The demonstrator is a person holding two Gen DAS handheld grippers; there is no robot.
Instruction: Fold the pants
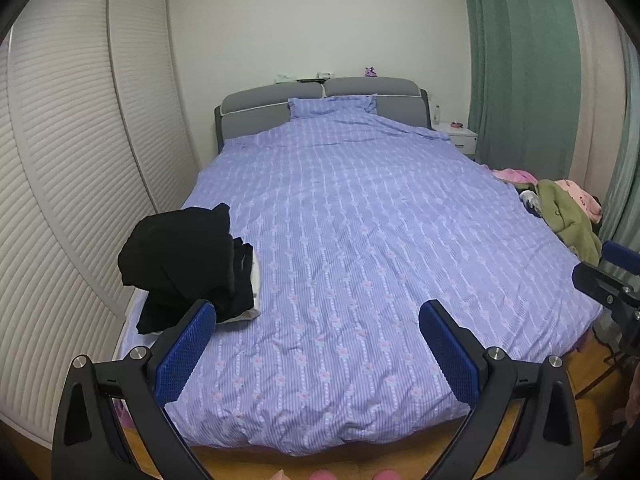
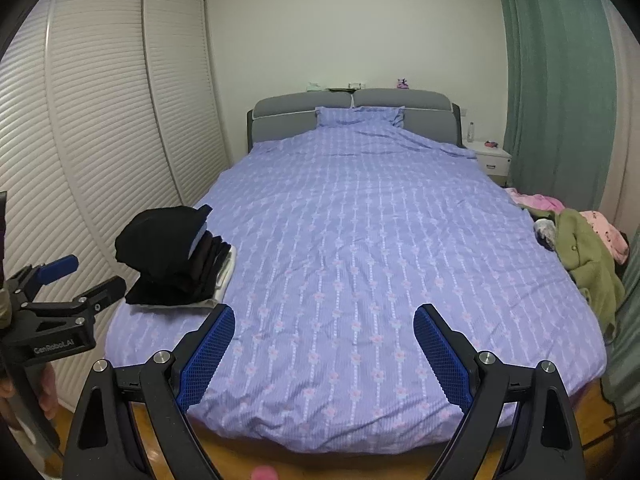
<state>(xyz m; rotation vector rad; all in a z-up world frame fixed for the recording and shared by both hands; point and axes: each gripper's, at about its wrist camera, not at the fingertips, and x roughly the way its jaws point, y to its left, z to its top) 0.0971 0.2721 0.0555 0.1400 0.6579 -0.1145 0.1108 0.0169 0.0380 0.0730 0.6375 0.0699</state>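
Note:
A stack of folded dark pants (image 1: 188, 264) (image 2: 172, 256) sits on the left side of the bed, on top of a white garment. Loose clothes, green and pink (image 1: 568, 216) (image 2: 584, 256), are heaped at the bed's right edge. My left gripper (image 1: 318, 312) hovers over the foot of the bed, open and empty, with the dark stack just beyond its left finger. My right gripper (image 2: 324, 314) is beside it, open too, with nothing between its blue pads. Each gripper shows at the edge of the other's view: the left gripper (image 2: 86, 276) and the right gripper (image 1: 608, 266).
The bed (image 1: 360, 220) has a purple flowered duvet and a grey headboard (image 2: 352, 104). White louvered wardrobe doors (image 1: 72, 160) run close along its left side. A green curtain (image 2: 560, 80) and a white nightstand (image 2: 490, 160) stand to the right. Wooden floor (image 2: 360, 464) lies below the bed's foot.

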